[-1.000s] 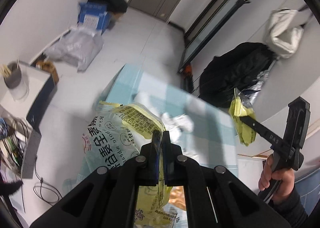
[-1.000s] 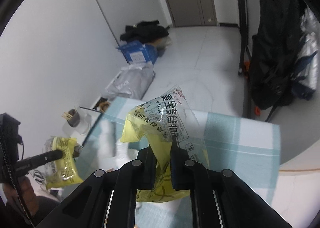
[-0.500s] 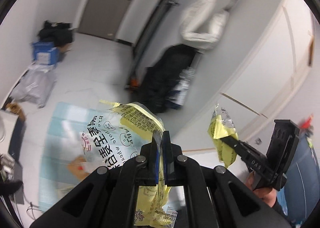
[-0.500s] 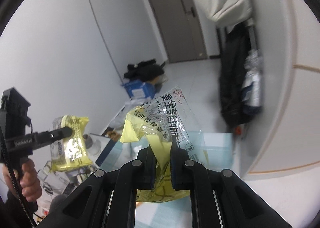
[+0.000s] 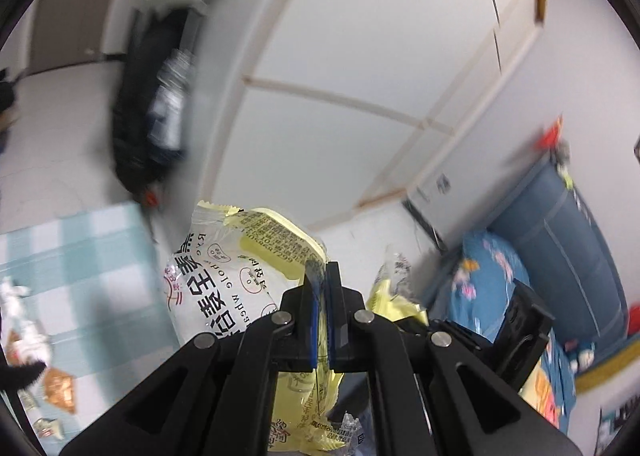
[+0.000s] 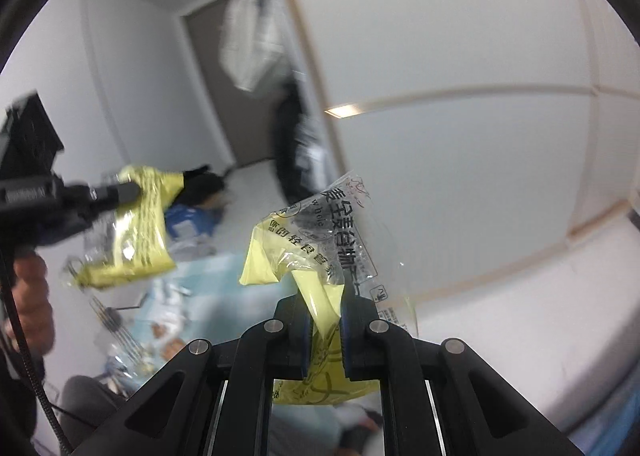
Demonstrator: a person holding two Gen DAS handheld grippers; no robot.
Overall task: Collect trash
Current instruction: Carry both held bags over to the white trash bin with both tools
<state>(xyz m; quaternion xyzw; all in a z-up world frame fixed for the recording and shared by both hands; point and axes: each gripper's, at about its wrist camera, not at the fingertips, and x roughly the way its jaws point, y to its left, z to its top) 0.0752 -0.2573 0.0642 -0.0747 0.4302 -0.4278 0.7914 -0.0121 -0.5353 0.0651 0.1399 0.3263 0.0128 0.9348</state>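
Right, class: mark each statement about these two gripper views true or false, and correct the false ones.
1. The left gripper is shut on a yellow wrapper. True.
2. The right gripper is open and holds nothing. False: it is shut on its own wrapper.
3. Both wrappers lie on the cloth. False: both are held up in the air.
4. Small litter lies on the checked cloth. True.
5. The cloth is red. False: it is light blue and white.
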